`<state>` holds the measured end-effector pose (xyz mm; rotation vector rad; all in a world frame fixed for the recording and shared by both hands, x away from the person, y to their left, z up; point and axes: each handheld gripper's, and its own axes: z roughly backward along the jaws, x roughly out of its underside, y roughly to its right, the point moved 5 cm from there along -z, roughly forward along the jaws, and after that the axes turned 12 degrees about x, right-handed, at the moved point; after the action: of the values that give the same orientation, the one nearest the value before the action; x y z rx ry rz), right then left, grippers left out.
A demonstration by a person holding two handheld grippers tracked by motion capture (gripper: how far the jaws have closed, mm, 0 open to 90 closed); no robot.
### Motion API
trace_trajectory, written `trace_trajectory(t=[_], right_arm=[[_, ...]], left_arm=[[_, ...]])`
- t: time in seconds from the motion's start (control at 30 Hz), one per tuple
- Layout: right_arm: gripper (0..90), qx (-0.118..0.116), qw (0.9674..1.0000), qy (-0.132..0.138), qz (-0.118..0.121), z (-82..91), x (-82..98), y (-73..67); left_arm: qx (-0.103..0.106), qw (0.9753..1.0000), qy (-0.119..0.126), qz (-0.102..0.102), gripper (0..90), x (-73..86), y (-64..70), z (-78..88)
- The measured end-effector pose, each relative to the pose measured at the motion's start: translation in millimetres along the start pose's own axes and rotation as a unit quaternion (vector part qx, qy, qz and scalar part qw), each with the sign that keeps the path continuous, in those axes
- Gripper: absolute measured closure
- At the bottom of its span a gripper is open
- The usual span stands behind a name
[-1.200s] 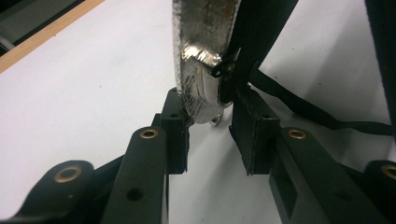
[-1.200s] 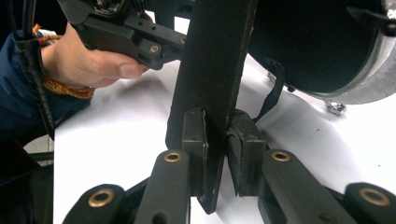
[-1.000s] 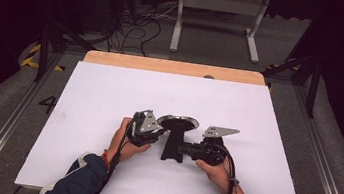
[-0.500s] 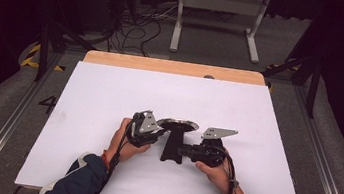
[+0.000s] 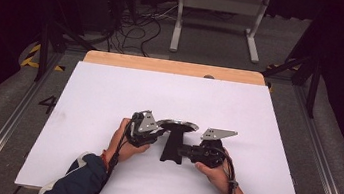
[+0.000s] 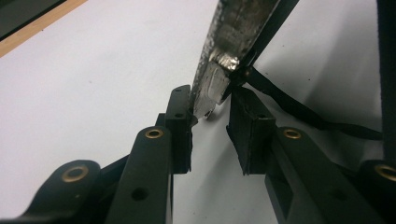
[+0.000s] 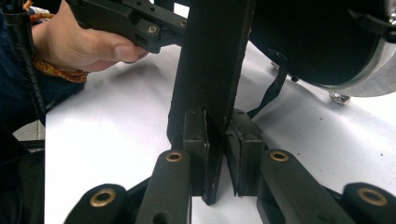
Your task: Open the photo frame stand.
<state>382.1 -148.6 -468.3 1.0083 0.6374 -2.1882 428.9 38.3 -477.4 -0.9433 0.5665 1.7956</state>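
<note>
Black frying pan with a flat black handle and shiny metal rim [image 5: 176,128] sits just below the centre of the high view, on the white desk [image 5: 100,92]. Right tool [image 7: 215,140], at lower centre of its own view, is clamped on the edge of the pan's black handle [image 7: 212,56]. Left tool [image 6: 210,126] has the pan's metal rim [image 6: 229,42] between its jaws: one pad touches it, the other stands off, so it isn't gripping. A thin black strap [image 6: 299,112] trails from the pan across the desk.
</note>
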Motion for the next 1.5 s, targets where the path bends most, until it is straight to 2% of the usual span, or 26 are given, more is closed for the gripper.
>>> trace_trajectory(t=[0.33, 0.43, 0.53, 0.7, 0.83, 1.0, 1.13, 1.27, 1.37, 1.5], right_arm=[[75.7, 0.028, 0.9995, 0.003, 0.016, 5.4, 0.1, -2.2], [72.2, 0.039, 0.9991, 0.009, 0.016, 10.0, -1.1, -1.8], [72.5, 0.051, 0.9982, 0.021, 0.023, 15.9, -4.3, -3.6], [78.5, 0.073, 0.9953, 0.05, 0.04, 28.8, -12.0, -10.2], [88.0, 0.093, 0.992, 0.069, 0.05, 37.1, -16.2, -14.3], [90.0, 0.094, 0.9901, 0.086, 0.059, 41.2, -21.0, -24.2], [90.0, 0.095, 0.9881, 0.097, 0.072, 36.2, -23.7, -37.4], [90.0, 0.107, 0.9852, 0.102, 0.087, 24.1, -24.5, -51.3], [90.0, 0.111, 0.9849, 0.099, 0.088, 9.3, -22.8, -63.0], [90.0, 0.115, 0.9849, 0.094, 0.089, -1.5, -20.6, -71.0]], left_arm=[[0.005, 1.0, 0.003, 0.005, 69.4, 0.9, -1.4, 2.0], [0.005, 1.0, 0.006, 0.003, 68.1, 0.2, -1.8, 3.8], [0.01, 0.9999, 0.01, 0.001, 67.0, -0.3, -2.2, 7.0], [0.012, 0.9998, 0.018, 0.0, 65.3, -1.0, -3.8, 12.5], [0.022, 0.9995, 0.024, -0.003, 65.0, -1.7, -3.6, 17.7], [0.027, 0.9991, 0.031, -0.013, 64.6, -3.9, -2.8, 21.0], [0.026, 0.9992, 0.03, -0.008, 65.6, -3.6, -2.8, 19.3], [0.022, 0.9992, 0.031, -0.008, 66.8, -4.2, -2.2, 16.6], [0.024, 0.9992, 0.029, -0.01, 68.9, -4.5, -0.3, 14.4], [0.021, 0.9993, 0.03, -0.004, 68.6, -4.4, -0.3, 10.6]])
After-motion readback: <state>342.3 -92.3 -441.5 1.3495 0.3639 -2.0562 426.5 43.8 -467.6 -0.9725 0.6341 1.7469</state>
